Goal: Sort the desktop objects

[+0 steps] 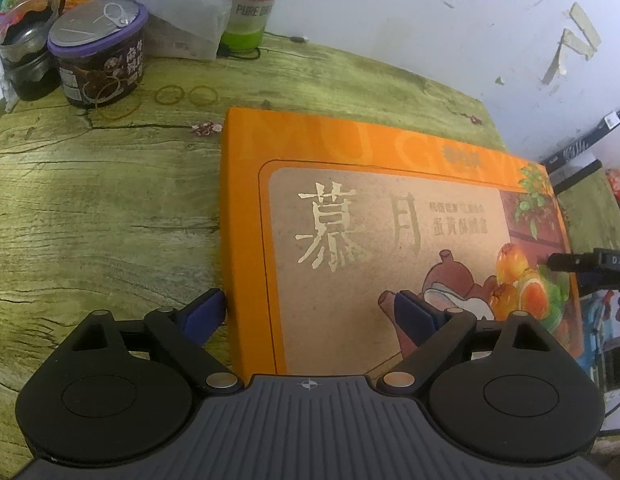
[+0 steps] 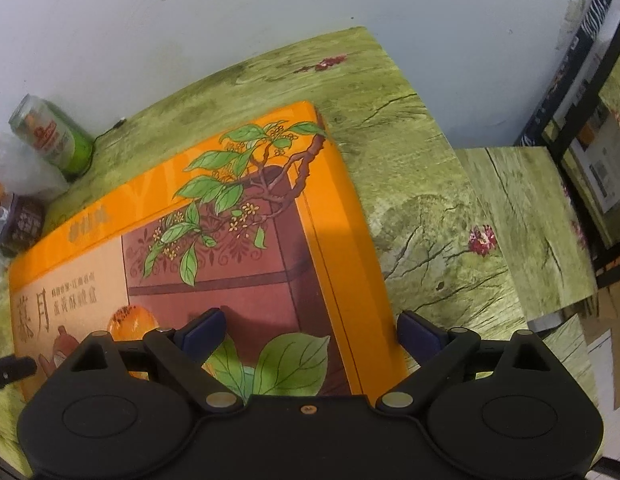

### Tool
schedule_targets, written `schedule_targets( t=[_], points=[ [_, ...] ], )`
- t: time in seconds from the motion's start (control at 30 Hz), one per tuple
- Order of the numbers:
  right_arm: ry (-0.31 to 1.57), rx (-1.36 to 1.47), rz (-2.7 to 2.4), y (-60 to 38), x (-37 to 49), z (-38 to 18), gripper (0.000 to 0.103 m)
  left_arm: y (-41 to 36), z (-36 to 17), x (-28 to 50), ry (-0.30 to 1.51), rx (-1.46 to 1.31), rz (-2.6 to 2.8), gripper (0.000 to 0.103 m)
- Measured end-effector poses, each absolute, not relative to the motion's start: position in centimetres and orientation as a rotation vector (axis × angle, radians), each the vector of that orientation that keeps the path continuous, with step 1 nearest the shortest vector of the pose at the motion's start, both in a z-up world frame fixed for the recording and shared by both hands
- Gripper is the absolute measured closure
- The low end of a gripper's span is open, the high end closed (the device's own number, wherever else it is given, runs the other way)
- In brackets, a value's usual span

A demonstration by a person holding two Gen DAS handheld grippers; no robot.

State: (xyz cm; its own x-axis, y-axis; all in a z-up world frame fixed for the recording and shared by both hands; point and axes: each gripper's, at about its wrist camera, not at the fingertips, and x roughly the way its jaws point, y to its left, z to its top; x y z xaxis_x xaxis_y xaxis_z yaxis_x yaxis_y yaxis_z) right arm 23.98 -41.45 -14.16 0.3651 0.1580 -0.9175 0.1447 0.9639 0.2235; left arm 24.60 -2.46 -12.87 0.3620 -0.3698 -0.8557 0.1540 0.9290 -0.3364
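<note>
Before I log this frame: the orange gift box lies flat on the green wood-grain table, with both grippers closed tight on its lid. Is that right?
Not quite. The orange gift box does lie flat on the green wood-grain table, but neither gripper is closed on it. The left gripper and the right gripper both stand open, each straddling a side edge of the box, as each wrist view shows.

Orange gift box (image 1: 350,184): smooth matt cardboard. Table (image 1: 89,208): green wood-grain print. Jar (image 1: 99,56): shiny metal lid.
</note>
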Motion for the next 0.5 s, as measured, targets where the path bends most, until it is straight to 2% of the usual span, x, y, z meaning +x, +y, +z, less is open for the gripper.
schedule_targets(
  t=[0.5],
  points=[
    [1.221, 0.262, 0.033, -41.36, 24.19, -13.96, 0.01, -2.9, -12.57, 24.77, 1.166, -0.189, -0.32, 0.011]
  ],
)
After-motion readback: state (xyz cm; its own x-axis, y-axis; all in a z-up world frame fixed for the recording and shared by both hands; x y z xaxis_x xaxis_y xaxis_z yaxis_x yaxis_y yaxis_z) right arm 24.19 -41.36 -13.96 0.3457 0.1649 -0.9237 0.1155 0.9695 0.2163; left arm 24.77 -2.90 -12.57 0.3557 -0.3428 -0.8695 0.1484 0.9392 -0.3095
